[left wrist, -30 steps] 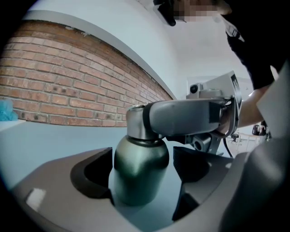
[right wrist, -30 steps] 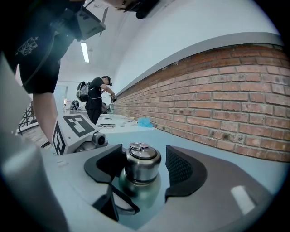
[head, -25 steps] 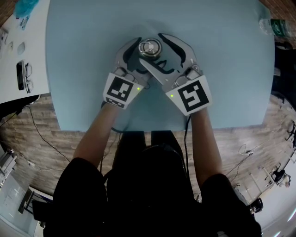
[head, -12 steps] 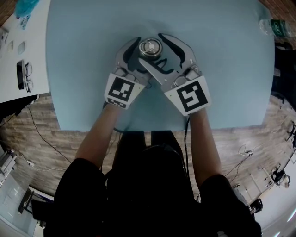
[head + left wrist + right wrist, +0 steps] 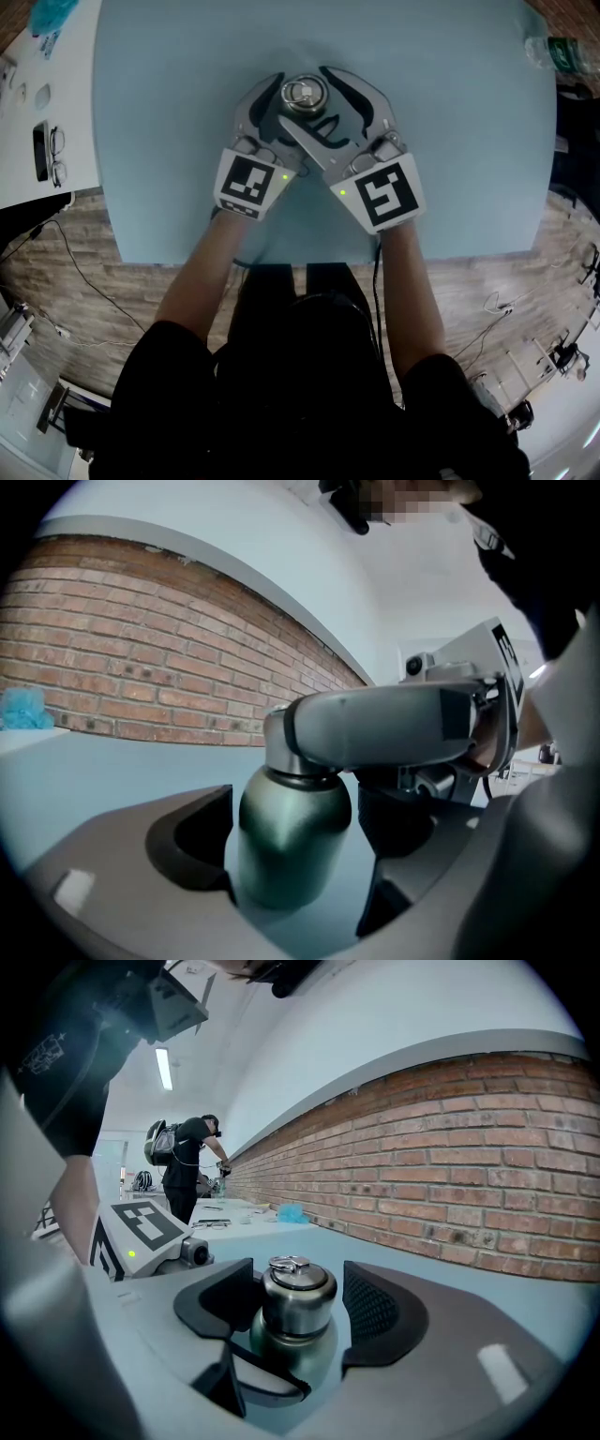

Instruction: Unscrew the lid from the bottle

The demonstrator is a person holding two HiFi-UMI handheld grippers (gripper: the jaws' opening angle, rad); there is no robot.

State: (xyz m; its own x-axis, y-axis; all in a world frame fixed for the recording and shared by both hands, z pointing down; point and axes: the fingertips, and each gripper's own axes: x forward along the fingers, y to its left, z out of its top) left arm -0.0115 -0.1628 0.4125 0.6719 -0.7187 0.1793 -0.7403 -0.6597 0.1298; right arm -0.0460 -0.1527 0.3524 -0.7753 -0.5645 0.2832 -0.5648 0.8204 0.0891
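Note:
A dark green bottle point(image 5: 291, 832) with a steel ring-topped lid point(image 5: 303, 95) stands upright near the middle of the pale blue table point(image 5: 450, 141). My left gripper point(image 5: 281, 105) is shut on the bottle's body, and its left pad point(image 5: 202, 832) presses the bottle's side. My right gripper point(image 5: 305, 97) is open around the lid point(image 5: 298, 1290), with a narrow gap showing on each side between the pads point(image 5: 375, 1309) and the lid. In the left gripper view, a finger point(image 5: 375, 728) of the right gripper crosses in front of the lid and hides most of it.
A white side table at the left carries glasses point(image 5: 56, 145) and a phone point(image 5: 40, 152). A teal cloth point(image 5: 49, 14) lies at the top left and a plastic bottle point(image 5: 553, 52) at the top right. A person point(image 5: 187, 1171) stands far off by the brick wall.
My right gripper has swung slightly clockwise around the lid, its marker cube shifting left. The left gripper and the bottle have stayed where they were.

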